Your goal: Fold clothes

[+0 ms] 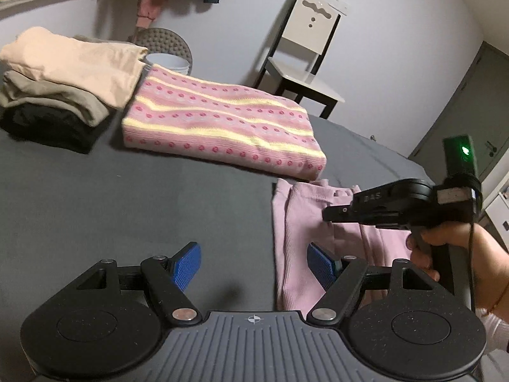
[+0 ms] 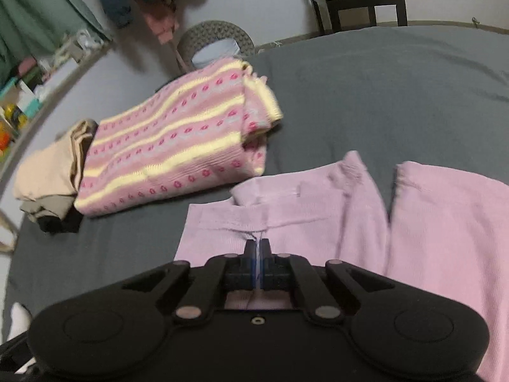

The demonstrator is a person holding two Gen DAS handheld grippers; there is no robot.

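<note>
Closest to your right-hand lens, the right gripper (image 2: 258,254) has its fingers pinched together on a fold of the pale lilac ribbed knit garment (image 2: 429,222), just below the stitched band that crosses it. Your left gripper (image 1: 254,264) stands wide apart with nothing between its blue pads (image 1: 187,265); its right-hand pad sits over the near left edge of that lilac garment (image 1: 292,232), while the left-hand pad hangs over the bare dark grey bedsheet (image 1: 127,210). So the cloth lies to the right of your left gripper and stretches away from you, its long axis running roughly from your body toward the folded pink-and-yellow striped sweater (image 1: 222,121) beyond. Two sleeve or leg ends point that same way in the right wrist view. Your left gripper is nearer the garment's free left edge. Further left sits a stack of folded beige, khaki and black clothes (image 1: 63,82).
</note>
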